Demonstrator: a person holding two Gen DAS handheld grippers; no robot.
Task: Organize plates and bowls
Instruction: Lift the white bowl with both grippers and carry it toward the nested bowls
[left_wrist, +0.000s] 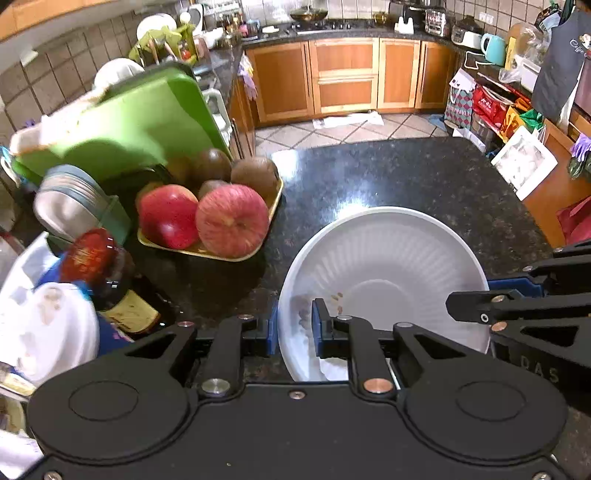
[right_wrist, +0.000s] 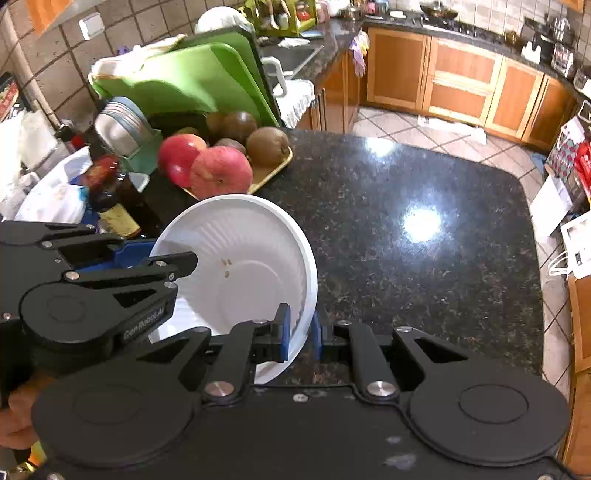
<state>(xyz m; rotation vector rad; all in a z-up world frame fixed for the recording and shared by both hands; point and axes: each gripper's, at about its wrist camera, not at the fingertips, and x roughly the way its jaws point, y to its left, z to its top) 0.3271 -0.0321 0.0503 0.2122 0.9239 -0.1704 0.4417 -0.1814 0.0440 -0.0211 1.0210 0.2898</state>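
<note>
A white ribbed paper bowl (left_wrist: 384, 266) is held tilted above the black granite counter (left_wrist: 406, 177), with a few brown crumbs inside. My left gripper (left_wrist: 293, 328) is shut on its near-left rim. My right gripper (right_wrist: 300, 334) is shut on its right rim; the bowl also shows in the right wrist view (right_wrist: 240, 258). Each gripper shows in the other's view, the right one (left_wrist: 491, 306) at the bowl's right edge and the left one (right_wrist: 147, 258) at its left edge.
A yellow tray (left_wrist: 273, 210) with apples (left_wrist: 232, 219) and kiwis stands to the left. Behind it are green cutting boards (left_wrist: 147, 114), a steel container (left_wrist: 70, 203), a dark sauce bottle (left_wrist: 107, 273) and white bags. Granite counter (right_wrist: 406, 221) stretches to the right.
</note>
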